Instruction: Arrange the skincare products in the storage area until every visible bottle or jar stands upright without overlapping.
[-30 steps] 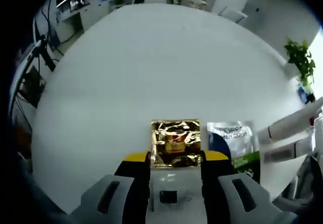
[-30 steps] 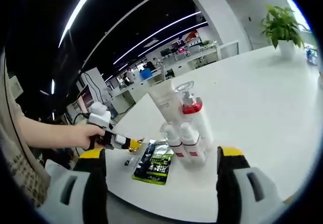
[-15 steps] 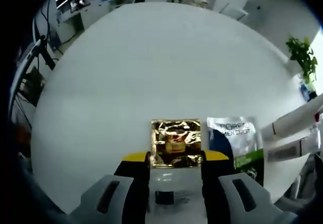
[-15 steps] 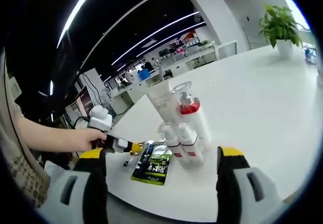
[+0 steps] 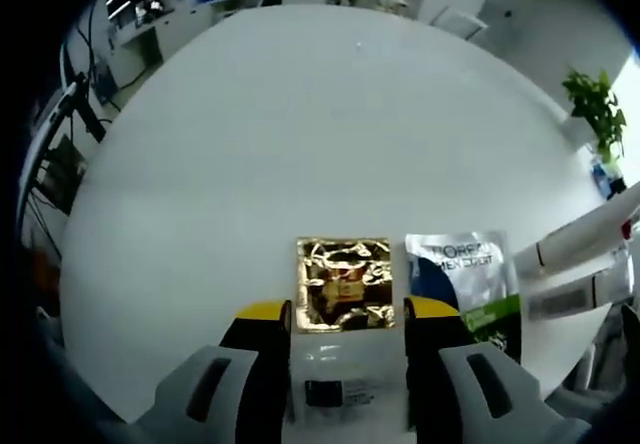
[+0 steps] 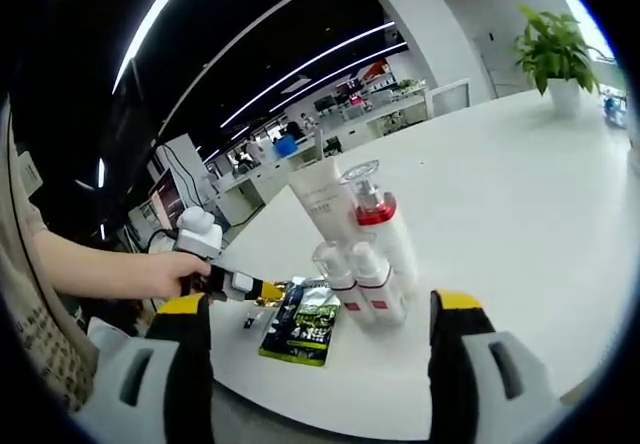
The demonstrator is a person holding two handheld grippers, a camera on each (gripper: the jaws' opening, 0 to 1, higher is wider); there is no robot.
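Your left gripper [image 5: 342, 316] has eased towards the gold sachet [image 5: 344, 283], jaws open astride a white packet [image 5: 345, 389]; right gripper [image 6: 318, 309] gapes empty; square up before closing

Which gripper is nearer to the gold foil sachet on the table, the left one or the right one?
Left. The left gripper has its fingers right at the near edge of the gold foil sachet. The right gripper hangs back off the table edge, facing the bottles.

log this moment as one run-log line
left gripper: open, straddling gold foil sachet | right gripper: open, empty | bottles: upright, clustered | L'Oreal sachet: flat
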